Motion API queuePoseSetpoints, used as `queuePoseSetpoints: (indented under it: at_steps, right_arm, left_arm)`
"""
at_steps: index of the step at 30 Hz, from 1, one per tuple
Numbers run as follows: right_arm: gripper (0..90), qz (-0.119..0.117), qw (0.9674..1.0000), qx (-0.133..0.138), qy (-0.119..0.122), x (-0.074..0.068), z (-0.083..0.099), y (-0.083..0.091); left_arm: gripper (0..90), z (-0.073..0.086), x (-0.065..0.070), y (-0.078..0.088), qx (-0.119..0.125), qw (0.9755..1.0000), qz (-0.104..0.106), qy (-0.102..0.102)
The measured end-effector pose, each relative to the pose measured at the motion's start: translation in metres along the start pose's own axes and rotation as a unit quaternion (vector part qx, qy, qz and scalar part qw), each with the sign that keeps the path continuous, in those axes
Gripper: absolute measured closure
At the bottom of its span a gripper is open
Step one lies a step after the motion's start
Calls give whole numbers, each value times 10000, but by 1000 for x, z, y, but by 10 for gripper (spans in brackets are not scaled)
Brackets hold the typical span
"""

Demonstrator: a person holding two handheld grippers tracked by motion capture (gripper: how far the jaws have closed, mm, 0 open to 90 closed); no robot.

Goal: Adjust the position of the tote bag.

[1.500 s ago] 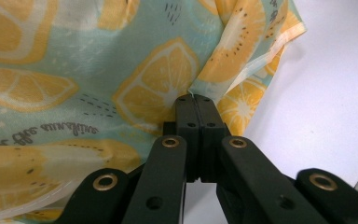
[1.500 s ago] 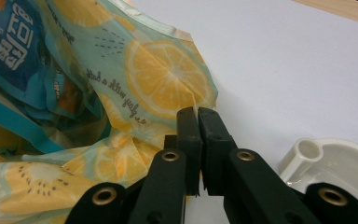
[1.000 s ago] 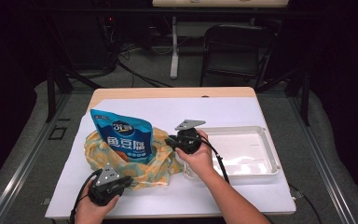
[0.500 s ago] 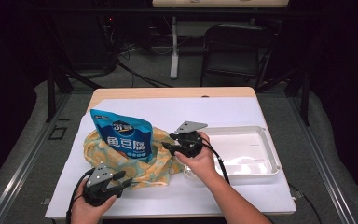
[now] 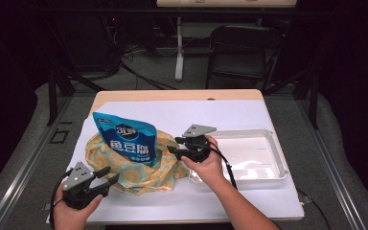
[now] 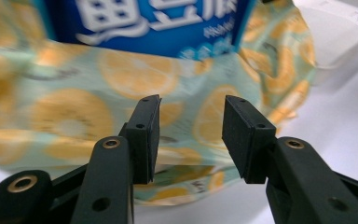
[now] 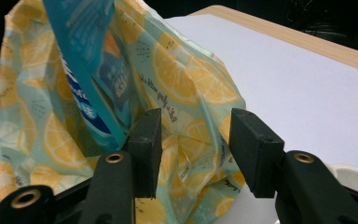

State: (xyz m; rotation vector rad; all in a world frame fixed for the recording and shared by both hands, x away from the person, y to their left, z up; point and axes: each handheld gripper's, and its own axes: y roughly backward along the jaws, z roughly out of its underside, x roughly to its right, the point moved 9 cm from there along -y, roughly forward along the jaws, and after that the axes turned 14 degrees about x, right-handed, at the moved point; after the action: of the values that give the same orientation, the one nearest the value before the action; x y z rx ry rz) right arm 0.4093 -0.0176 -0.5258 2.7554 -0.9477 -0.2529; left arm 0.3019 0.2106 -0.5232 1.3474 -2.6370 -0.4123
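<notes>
A blue snack pouch [image 5: 127,139] with white characters stands upright inside a lemon-print fabric bag [image 5: 139,175] on the white table. My left gripper [image 5: 106,175] is at the bag's near left corner, a little off the cloth. Its jaws have just been opening and nothing is between them. In the left gripper view the gripper [image 6: 191,105] faces the bag [image 6: 74,107] and the pouch [image 6: 158,23]. My right gripper [image 5: 172,145] is by the bag's right edge; its jaws have just been opening too. In the right gripper view that gripper [image 7: 193,119] stands open before the bag [image 7: 182,74], pads off the cloth, pouch [image 7: 79,46] at left.
A shallow white tray [image 5: 268,136] lies at the right, partly under my right hand. Bare white tabletop [image 5: 196,112] stretches behind the bag to the wooden far edge. A black chair [image 5: 242,52] and cables sit beyond the table.
Both grippers were shut on the bag's cloth and now stand open, free of it. The left one has risen and pulled back toward the lower left. The right hand stays put.
</notes>
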Motion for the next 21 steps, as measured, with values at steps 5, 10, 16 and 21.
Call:
queuePoseSetpoints:
  at_steps: [5, 10, 16, 21]
  right_arm:
    - [559, -118, 9999, 19, -39, -4, -2, 3]
    - [553, -145, 9999, 84, -27, -8, -5, 9]
    - [537, -104, 9996, 249, 76, -11, -11, 18]
    - [524, -43, 9995, 318, 66, -10, -14, 24]
  left_arm:
    - [566, -13, -19, 9, 101, 9996, -263, 1]
    - [562, -21, -35, 11, 125, 9988, -464, -13]
    - [545, -34, -53, 8, 176, 9972, -720, -45]
    - [509, -44, -71, 2, 280, 9953, -927, -39]
